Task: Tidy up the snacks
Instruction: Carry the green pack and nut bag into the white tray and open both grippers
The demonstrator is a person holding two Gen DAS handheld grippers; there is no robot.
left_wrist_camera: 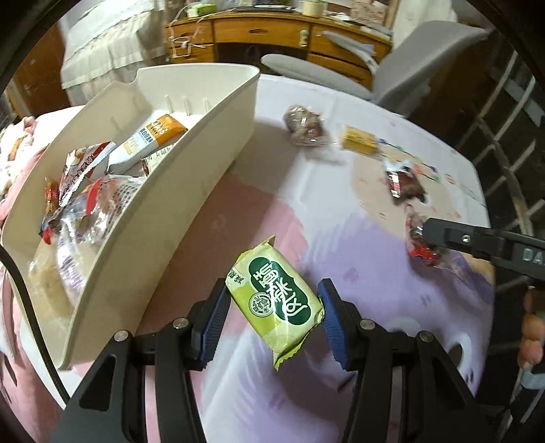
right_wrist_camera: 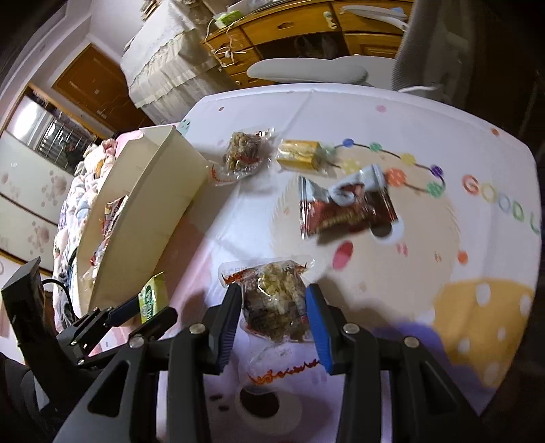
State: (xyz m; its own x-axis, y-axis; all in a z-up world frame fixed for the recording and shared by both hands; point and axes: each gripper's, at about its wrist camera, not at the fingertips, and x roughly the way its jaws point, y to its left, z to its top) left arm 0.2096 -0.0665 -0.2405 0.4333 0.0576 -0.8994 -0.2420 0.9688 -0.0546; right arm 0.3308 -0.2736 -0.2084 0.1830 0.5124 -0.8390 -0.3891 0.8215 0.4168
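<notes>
My left gripper [left_wrist_camera: 272, 306] is shut on a green snack packet [left_wrist_camera: 277, 300] and holds it above the table, right of the cream bin [left_wrist_camera: 190, 191]. The bin holds several snack packs, among them an orange-and-white one [left_wrist_camera: 153, 136]. My right gripper [right_wrist_camera: 274, 306] is shut on a clear packet of nut brittle [right_wrist_camera: 272, 303] just above the tablecloth. In the right wrist view the left gripper [right_wrist_camera: 136, 311] with the green packet [right_wrist_camera: 151, 301] shows at lower left beside the bin [right_wrist_camera: 153, 204].
On the tablecloth [right_wrist_camera: 425, 119] lie another clear nut packet [right_wrist_camera: 243, 155], a yellow wrapped bar [right_wrist_camera: 301, 156] and a red-brown foil pack [right_wrist_camera: 347, 208]. A grey chair [right_wrist_camera: 306, 70] and a wooden desk [right_wrist_camera: 289, 27] stand beyond the table's far edge.
</notes>
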